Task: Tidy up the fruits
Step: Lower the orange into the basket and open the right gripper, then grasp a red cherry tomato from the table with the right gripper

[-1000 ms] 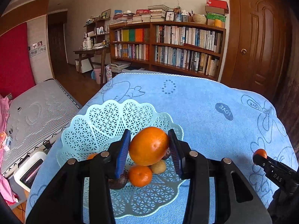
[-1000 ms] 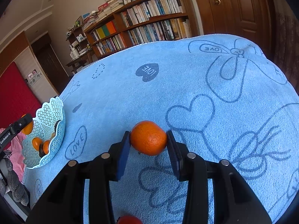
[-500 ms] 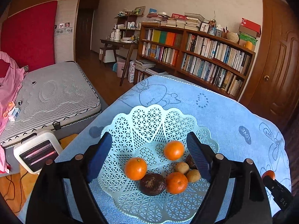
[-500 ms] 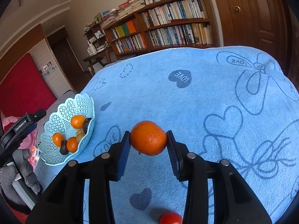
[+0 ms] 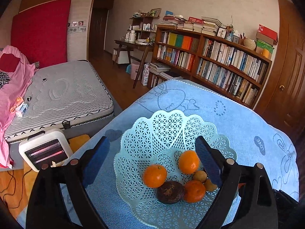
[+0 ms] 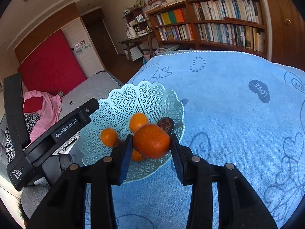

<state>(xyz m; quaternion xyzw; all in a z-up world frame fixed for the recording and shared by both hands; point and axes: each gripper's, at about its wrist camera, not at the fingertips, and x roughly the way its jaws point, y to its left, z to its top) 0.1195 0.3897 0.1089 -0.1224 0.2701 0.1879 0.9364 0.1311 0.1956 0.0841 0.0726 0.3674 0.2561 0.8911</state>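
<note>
A pale turquoise lattice basket [image 5: 164, 126] [image 6: 133, 99] sits on the blue towel-covered table. Inside it lie three oranges [image 5: 154, 175], a dark brown fruit [image 5: 170, 192] and small tan fruits [image 5: 199, 176]. My left gripper [image 5: 152, 160] is open above the basket's near side, with nothing between its fingers. My right gripper [image 6: 151, 152] is shut on a large orange [image 6: 151, 141], held just over the basket's near rim. In the right wrist view the left gripper's black body [image 6: 57, 131] shows at the basket's left.
The blue towel [image 6: 238, 105] with heart and "LOVE" prints stretches to the right of the basket. Beyond the table's left edge are a mattress [image 5: 63, 95] and a white heater [image 5: 44, 149] on the floor. A bookshelf [image 5: 213, 61] stands behind.
My left gripper opened, dropped its orange into the basket and drew back. My right gripper carried its orange leftward across the towel to the basket's rim.
</note>
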